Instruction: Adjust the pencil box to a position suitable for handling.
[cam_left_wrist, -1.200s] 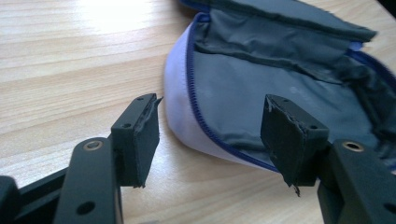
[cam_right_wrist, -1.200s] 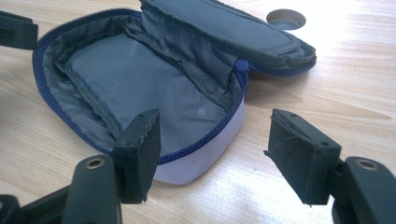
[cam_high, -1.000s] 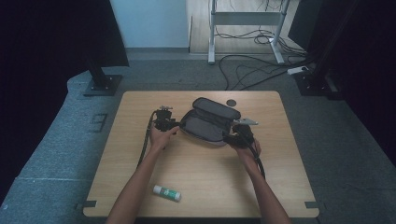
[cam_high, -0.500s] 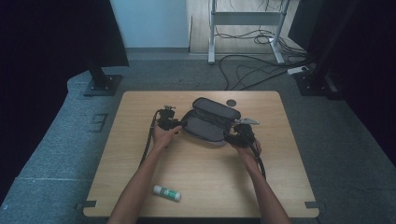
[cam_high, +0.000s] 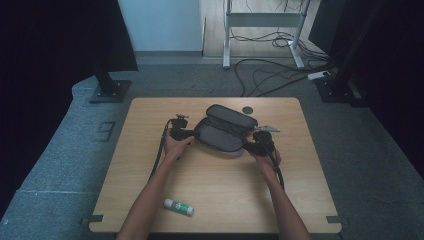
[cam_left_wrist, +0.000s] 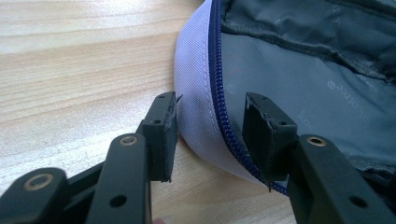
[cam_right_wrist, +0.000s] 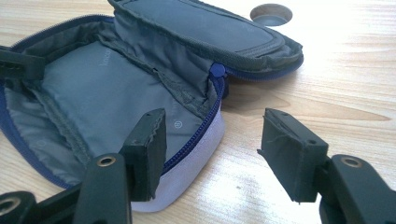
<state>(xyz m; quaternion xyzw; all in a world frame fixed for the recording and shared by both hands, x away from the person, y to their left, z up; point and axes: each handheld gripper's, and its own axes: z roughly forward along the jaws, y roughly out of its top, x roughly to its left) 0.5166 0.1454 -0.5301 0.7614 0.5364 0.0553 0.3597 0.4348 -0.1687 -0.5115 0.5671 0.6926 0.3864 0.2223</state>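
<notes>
An open grey pouch (cam_high: 222, 132) with a blue zipper lies on the wooden table (cam_high: 150, 165), its lid flipped back. My left gripper (cam_high: 187, 134) is at the pouch's left end. Its jaws have just been closing and straddle the zipper rim (cam_left_wrist: 219, 112), one outside against the pale wall and one inside over the lining. They are open, with no firm pinch showing. My right gripper (cam_high: 251, 145) is at the right end. Its jaws have also been closing, one inside the pouch (cam_right_wrist: 93, 93) and one outside with a gap over the table.
A white and green glue stick (cam_high: 178, 206) lies near the table's front edge, left of centre. A round cable hole (cam_high: 248, 109) sits just behind the pouch. Cables trail from both grippers toward the person.
</notes>
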